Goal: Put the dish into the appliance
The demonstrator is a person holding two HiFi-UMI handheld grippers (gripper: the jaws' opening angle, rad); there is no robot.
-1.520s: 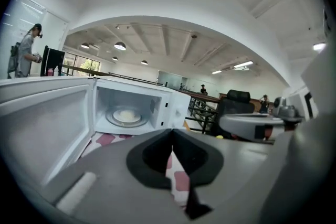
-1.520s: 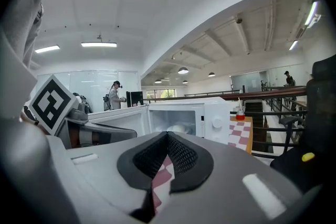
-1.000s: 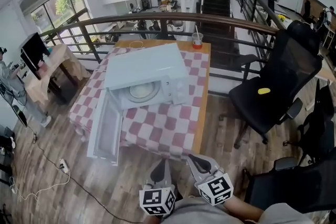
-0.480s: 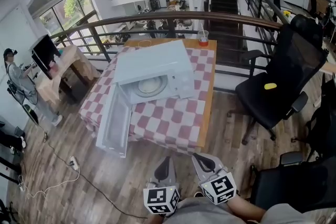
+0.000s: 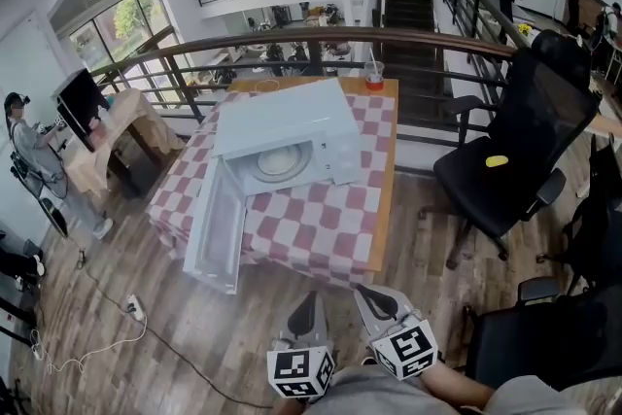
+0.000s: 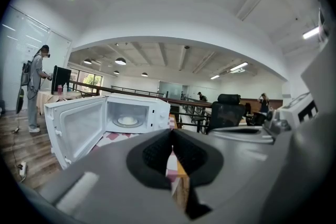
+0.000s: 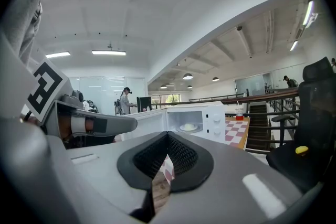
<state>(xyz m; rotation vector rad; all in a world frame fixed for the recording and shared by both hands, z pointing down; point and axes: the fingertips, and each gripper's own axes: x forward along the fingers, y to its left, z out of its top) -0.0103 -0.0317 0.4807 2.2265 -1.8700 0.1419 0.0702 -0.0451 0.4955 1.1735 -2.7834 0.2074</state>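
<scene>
A white microwave (image 5: 282, 133) stands on the checkered table (image 5: 321, 224) with its door (image 5: 216, 228) swung wide open to the left. A white dish (image 5: 276, 162) lies inside the cavity; it also shows in the left gripper view as the dish (image 6: 127, 120) and in the right gripper view as the dish (image 7: 188, 127). My left gripper (image 5: 308, 304) and right gripper (image 5: 375, 298) hang side by side close to my body, well short of the table. Both are shut with nothing between the jaws.
A cup with a red drink (image 5: 374, 74) stands at the table's far edge. A black office chair (image 5: 515, 146) with a small yellow object (image 5: 497, 161) is to the right. A railing (image 5: 321, 39) runs behind the table. A person (image 5: 27, 151) stands far left.
The head view has swung a little, so the table and microwave sit slightly further right in it. Both grippers stay shut and low near my body.
</scene>
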